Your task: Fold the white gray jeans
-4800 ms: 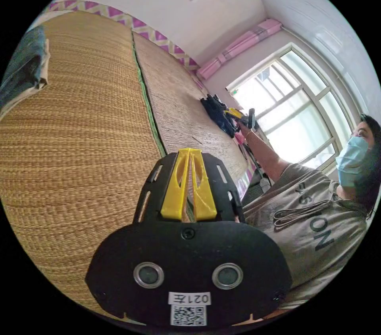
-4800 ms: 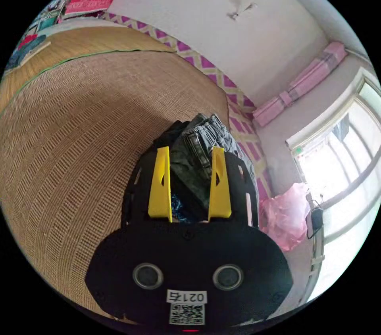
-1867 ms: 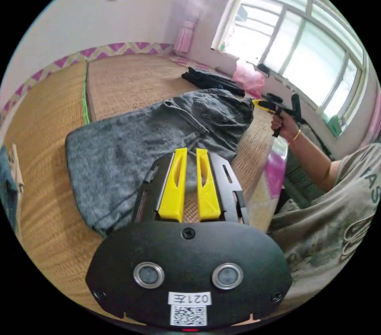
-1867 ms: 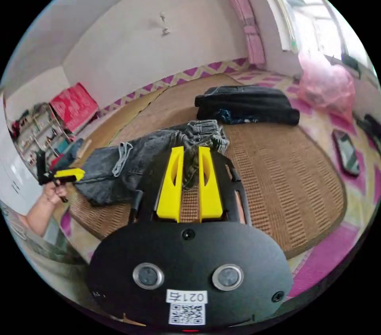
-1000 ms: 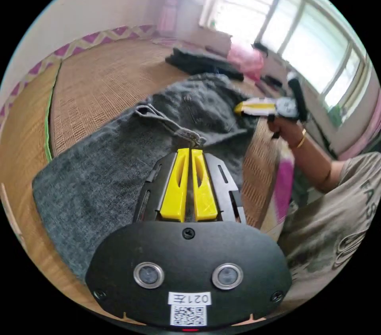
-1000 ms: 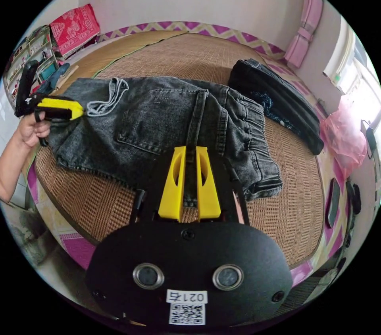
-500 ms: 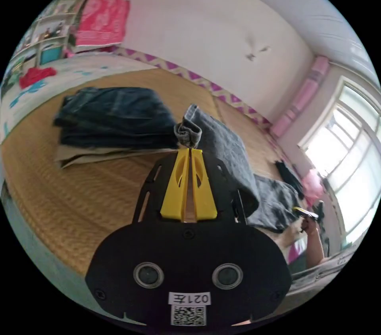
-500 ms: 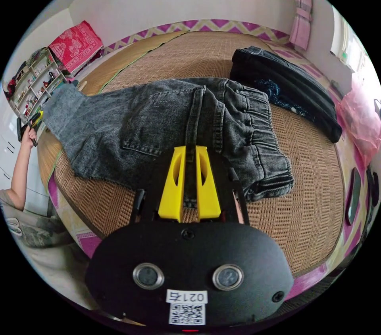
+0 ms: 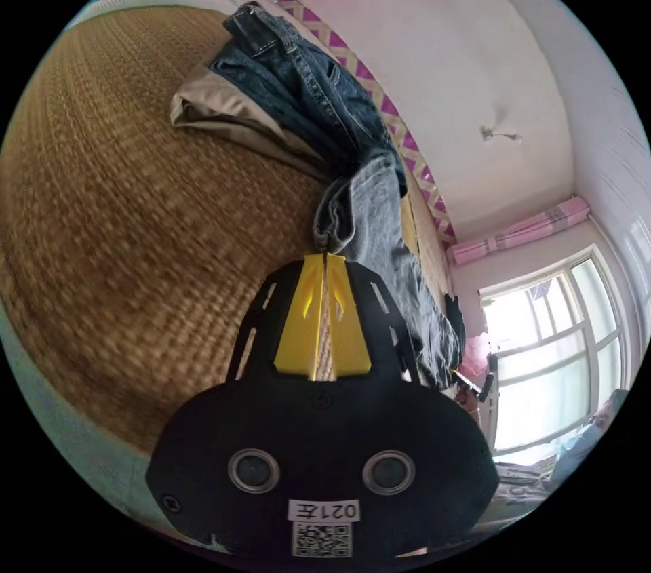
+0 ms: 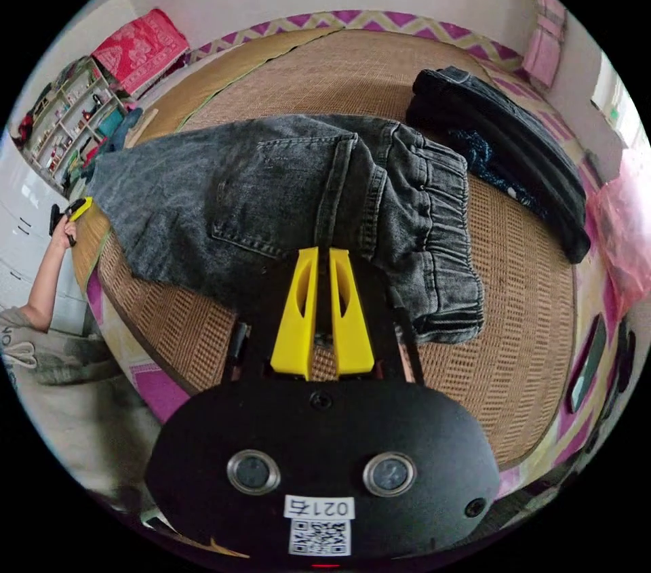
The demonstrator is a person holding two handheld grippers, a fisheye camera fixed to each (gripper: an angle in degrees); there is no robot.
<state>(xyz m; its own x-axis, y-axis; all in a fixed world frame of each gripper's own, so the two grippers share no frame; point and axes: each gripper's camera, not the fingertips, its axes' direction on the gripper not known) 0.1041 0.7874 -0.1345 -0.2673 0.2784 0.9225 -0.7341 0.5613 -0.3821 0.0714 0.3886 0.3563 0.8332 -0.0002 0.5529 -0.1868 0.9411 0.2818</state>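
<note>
The grey jeans (image 10: 271, 193) lie spread on the straw mat (image 10: 515, 302), waistband (image 10: 441, 241) to the right, one leg stretched off to the left. My right gripper (image 10: 323, 255) is shut on the jeans' near edge at the seam. In the left gripper view, my left gripper (image 9: 324, 255) is shut on the leg's hem (image 9: 339, 220), and the grey jeans (image 9: 407, 288) run away from it toward the window. The left gripper (image 10: 78, 209) also appears far left in the right gripper view, held in a hand at the leg's end.
A stack of folded blue jeans on beige cloth (image 9: 285, 91) lies on the mat (image 9: 135, 227) just beyond the hem. A folded black garment (image 10: 502, 139) lies beyond the waistband. A pink bag (image 10: 630, 207) and a phone (image 10: 586, 363) are at the right.
The left gripper has drawn the leg's hem far out from the right gripper, so the folded-over leg now lies straight. The right gripper stays at the seam with its jaws closer together.
</note>
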